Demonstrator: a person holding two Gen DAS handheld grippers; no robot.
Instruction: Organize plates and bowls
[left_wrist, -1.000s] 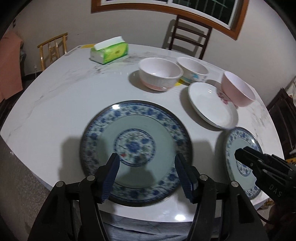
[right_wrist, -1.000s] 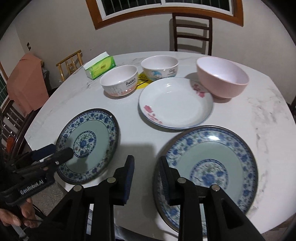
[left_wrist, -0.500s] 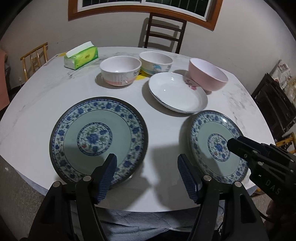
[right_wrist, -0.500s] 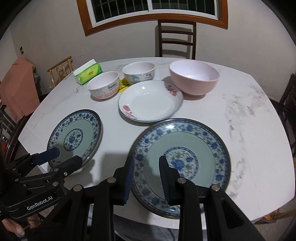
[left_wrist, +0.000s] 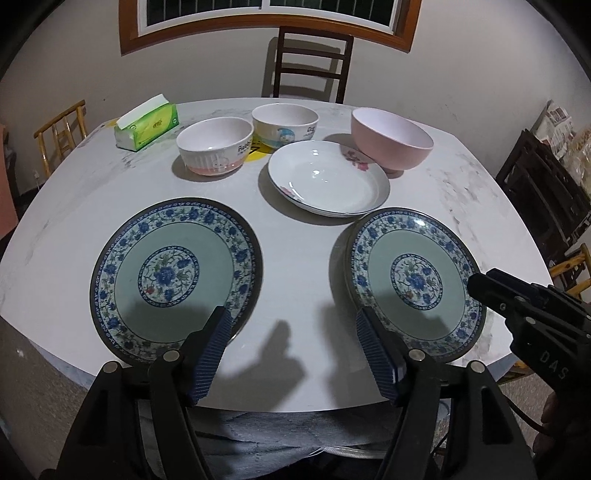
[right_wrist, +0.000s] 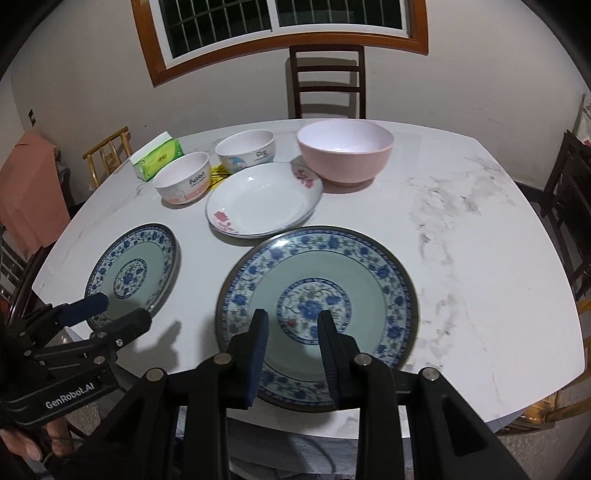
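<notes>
Two blue-patterned plates lie near the front edge of the white marble table (left_wrist: 299, 258): a left one (left_wrist: 177, 277) (right_wrist: 133, 269) and a right one (left_wrist: 413, 280) (right_wrist: 317, 280). Behind them are a white flowered plate (left_wrist: 328, 181) (right_wrist: 262, 199), a rabbit bowl (left_wrist: 216, 151), a dog bowl (left_wrist: 284, 123) and a pink bowl (left_wrist: 391, 138) (right_wrist: 345, 151). My left gripper (left_wrist: 291, 314) (right_wrist: 122, 310) hovers over the bare table between the blue plates, jaws opening, nothing between them. My right gripper (right_wrist: 292, 317) (left_wrist: 478, 286) hangs above the right blue plate's near half, its jaws narrowly apart and empty.
A green tissue pack (left_wrist: 147, 127) lies at the table's back left. A dark chair (left_wrist: 310, 62) stands behind the table, a light wooden chair (left_wrist: 62, 125) at left, dark furniture (left_wrist: 546, 184) at right. A person's hand (right_wrist: 22, 443) holds the left gripper.
The left gripper moved right, from over the left blue plate to the gap between the plates, and its jaws widened. The right gripper moved right, onto the right blue plate.
</notes>
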